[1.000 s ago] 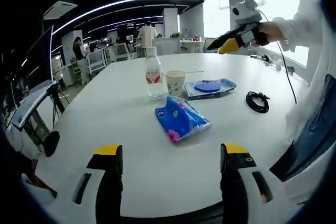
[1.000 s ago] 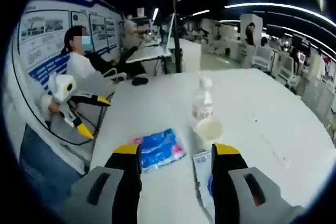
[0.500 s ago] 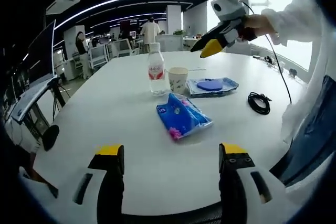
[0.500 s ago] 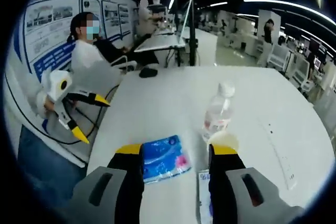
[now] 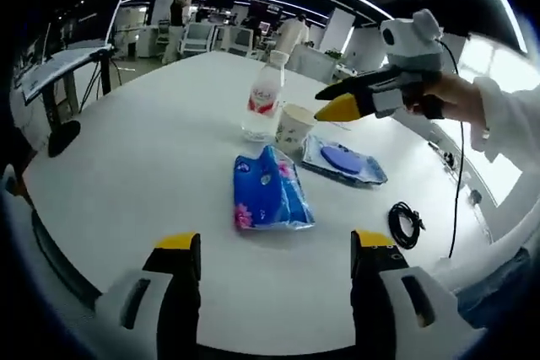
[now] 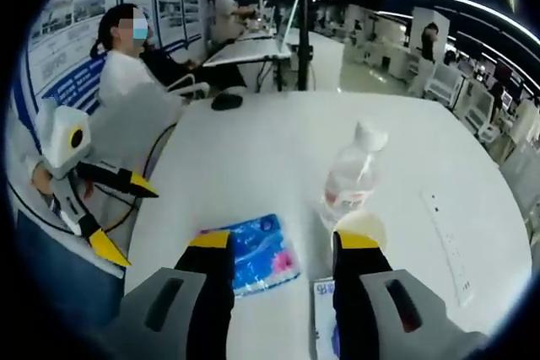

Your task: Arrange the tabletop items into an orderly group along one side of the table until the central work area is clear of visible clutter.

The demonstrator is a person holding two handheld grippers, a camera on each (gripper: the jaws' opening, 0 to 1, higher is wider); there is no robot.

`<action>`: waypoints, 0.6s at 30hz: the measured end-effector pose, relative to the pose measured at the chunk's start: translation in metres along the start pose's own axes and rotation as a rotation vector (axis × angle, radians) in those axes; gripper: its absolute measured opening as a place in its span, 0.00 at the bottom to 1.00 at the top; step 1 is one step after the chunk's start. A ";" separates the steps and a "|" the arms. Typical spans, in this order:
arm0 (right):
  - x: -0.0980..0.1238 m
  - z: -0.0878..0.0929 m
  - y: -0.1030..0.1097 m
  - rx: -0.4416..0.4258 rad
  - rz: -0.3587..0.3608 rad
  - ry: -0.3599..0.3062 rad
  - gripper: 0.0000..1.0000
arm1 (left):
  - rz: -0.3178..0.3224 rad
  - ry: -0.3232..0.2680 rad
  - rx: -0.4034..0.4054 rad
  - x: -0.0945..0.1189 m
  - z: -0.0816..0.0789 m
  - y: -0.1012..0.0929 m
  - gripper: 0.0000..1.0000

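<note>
Grouped on the white table (image 5: 126, 149) are a water bottle (image 5: 266, 99), a paper cup (image 5: 295, 126), a blue tissue pack (image 5: 270, 200), a blue packet with a round blue disc (image 5: 344, 160) and a coiled black cable (image 5: 405, 221). My left gripper (image 5: 274, 242) is open, short of the tissue pack and holding nothing. My right gripper (image 5: 327, 103) hovers open above the cup. In the right gripper view its jaws (image 6: 285, 242) frame the tissue pack (image 6: 253, 255) and the cup (image 6: 361, 227), with the bottle (image 6: 350, 179) just beyond. The left gripper (image 6: 126, 218) is off the table's edge.
A white power strip (image 6: 447, 246) lies on the table right of the bottle. A dark object (image 6: 226, 100) rests at the far edge. A seated person in white (image 6: 126, 82) is beyond the table. Desks, chairs and a tripod (image 5: 93, 82) surround it.
Both cameras have shifted. My right gripper has come lower and closer over the cup. The left gripper view has swung, now looking across the table at an angle. The items have not moved.
</note>
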State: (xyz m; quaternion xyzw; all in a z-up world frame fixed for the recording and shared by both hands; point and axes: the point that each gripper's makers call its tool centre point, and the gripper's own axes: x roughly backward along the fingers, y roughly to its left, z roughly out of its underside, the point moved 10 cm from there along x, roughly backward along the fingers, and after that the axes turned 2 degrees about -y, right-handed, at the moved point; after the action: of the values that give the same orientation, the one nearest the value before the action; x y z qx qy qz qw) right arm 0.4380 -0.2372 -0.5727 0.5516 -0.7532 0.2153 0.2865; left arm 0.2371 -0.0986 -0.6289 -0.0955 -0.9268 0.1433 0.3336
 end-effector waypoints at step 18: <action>-0.065 0.009 0.009 -0.023 -0.022 0.136 0.36 | 0.031 0.017 0.354 -0.039 -0.001 0.001 0.53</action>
State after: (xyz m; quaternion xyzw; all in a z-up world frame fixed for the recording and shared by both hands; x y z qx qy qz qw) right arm 0.4422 -0.1944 -0.6230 0.5404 -0.7285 0.2403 0.3456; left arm 0.2669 -0.1086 -0.6516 -0.0509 -0.8828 0.3084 0.3506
